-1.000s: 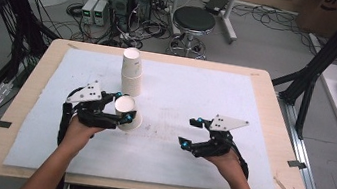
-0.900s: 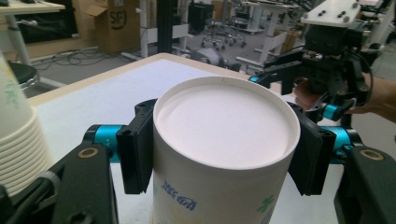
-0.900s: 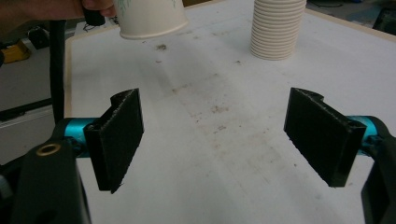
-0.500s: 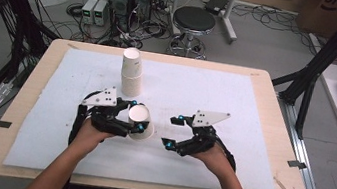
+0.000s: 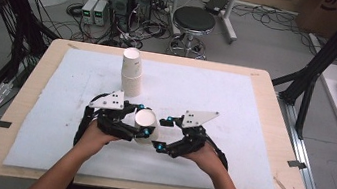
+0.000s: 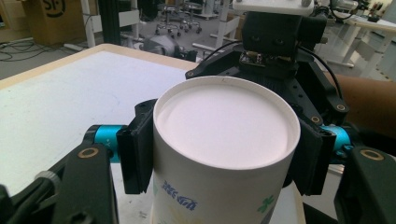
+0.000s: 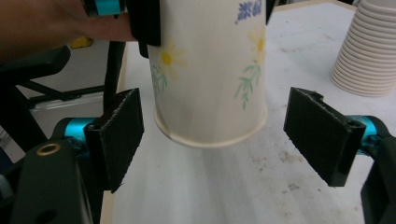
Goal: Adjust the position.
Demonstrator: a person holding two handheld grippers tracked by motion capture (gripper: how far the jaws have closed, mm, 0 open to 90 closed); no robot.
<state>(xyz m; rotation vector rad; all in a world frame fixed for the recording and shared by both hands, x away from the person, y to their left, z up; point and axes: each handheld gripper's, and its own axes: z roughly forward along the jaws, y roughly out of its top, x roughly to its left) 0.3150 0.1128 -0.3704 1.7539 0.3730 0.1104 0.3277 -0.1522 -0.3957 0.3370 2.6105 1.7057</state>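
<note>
Paper cup (image 6: 224, 154) sits clamped upside down in the left gripper (image 5: 144, 124), between the right gripper's (image 7: 224, 140) wide-open jaws.

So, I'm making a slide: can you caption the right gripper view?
Left claw holds an upside-down flowered paper cup between the open right claw.

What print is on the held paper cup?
White paper cup with yellow daisies, green sprigs and blue lettering; clearest in the right gripper view.

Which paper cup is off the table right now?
The flower-printed paper cup clamped upside down in the left tool; the other cups sit nested in the stack standing on the white mat.
</note>
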